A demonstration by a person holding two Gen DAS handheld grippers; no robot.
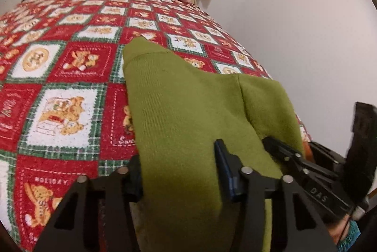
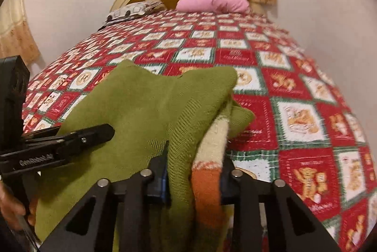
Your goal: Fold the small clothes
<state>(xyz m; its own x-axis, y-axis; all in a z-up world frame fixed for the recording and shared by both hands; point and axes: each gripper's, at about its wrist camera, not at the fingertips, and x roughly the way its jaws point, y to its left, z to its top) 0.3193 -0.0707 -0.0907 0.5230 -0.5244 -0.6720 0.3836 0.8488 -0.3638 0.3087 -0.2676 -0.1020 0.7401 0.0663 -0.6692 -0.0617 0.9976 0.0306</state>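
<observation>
green garment (image 1: 188, 110) clamped in left gripper (image 1: 181, 171), draped toward 12 o'clock, right gripper (image 2: 193, 181) pinched on its edge at 3 o'clock

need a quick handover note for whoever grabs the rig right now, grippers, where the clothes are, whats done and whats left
Left gripper: shut on the near edge of the green garment.
Right gripper: shut on a bunched part of the same garment, with a cream and orange layer showing in the grip.
Where: the garment is held up at the near end of the bed; its far part drapes toward the red teddy-bear bedspread.
Done: both grips taken.
Left: no neat fold shows yet; lay it flat, fold it, release.
</observation>
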